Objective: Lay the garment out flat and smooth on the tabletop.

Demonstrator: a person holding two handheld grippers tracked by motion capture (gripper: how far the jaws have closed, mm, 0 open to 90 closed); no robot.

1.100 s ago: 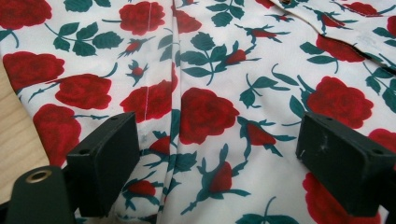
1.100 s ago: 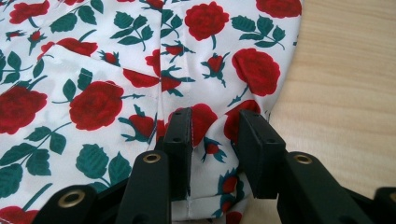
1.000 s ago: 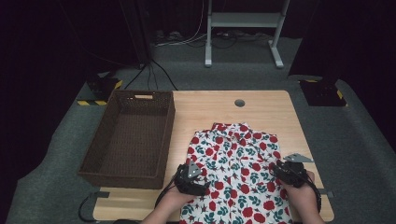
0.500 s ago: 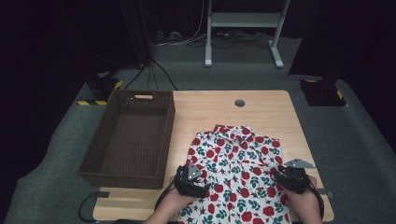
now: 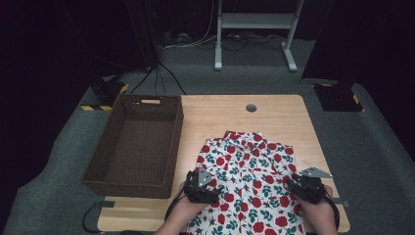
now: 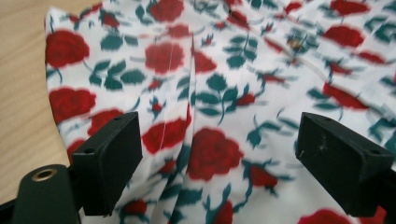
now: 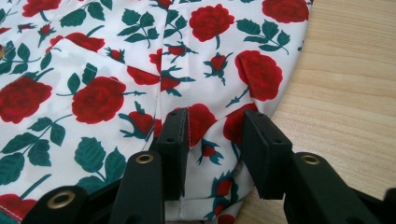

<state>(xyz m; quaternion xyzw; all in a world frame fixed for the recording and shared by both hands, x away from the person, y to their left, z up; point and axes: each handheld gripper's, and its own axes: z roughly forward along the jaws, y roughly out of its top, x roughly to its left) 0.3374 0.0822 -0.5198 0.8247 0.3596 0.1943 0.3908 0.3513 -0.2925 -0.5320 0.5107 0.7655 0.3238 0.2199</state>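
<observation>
The rose-print shirt (image 5: 249,181) lies low and centre on the table (image 5: 274,115), between the wide left tongs (image 6: 215,154) and the right tongs (image 7: 212,140), whose jaws have just been opening, narrow, astride its hem.

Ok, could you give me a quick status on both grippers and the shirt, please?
Left gripper open over shirt. Right gripper part open, jaws just opening, fabric between. Nothing in the way.

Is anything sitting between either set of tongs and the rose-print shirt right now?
Nothing visible. The left tongs stand wide open directly over the rose-print shirt, with only cloth between the jaws. The right tongs straddle a fold at the shirt's edge beside bare table, with a gap showing between the pads.
</observation>
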